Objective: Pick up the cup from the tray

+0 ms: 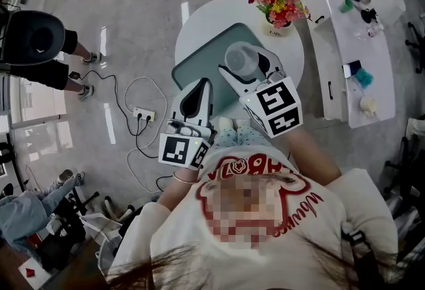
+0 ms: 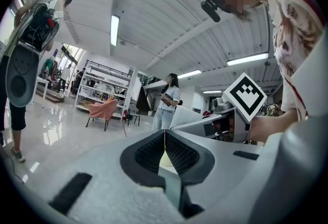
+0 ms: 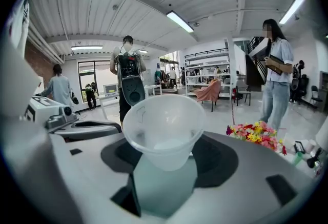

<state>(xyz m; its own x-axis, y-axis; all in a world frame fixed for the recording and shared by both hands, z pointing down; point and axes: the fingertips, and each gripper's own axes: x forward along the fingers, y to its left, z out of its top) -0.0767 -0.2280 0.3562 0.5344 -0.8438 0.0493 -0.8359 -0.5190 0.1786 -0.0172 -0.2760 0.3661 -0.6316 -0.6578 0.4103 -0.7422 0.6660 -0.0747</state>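
We hold a clear plastic cup upright between the jaws of the right gripper. The jaws are parted only as wide as the cup's lower half and press on it from both sides, with its open rim standing above them. Directly under this gripper lies a grey-green tray on a round white table; we cannot tell whether the cup's base touches the tray or hangs just clear of it. Ahead and a little to the right of the right gripper, a pot of red, pink and yellow flowers sits near the table's far edge, off the tray. Just beside the right gripper, on its left, the left gripper points over the tray's near side, its jaws pressed together with nothing between them. Each gripper carries a cube with black-and-white square markers at its rear, close to our chest. Off to the right of the right gripper runs a long white counter with small items scattered along it. On the floor to the left of the left gripper a power strip lies among looping cables. Farther left of it stands a person in dark clothes. Well ahead of the right gripper and to its right, another person stands holding a folder.
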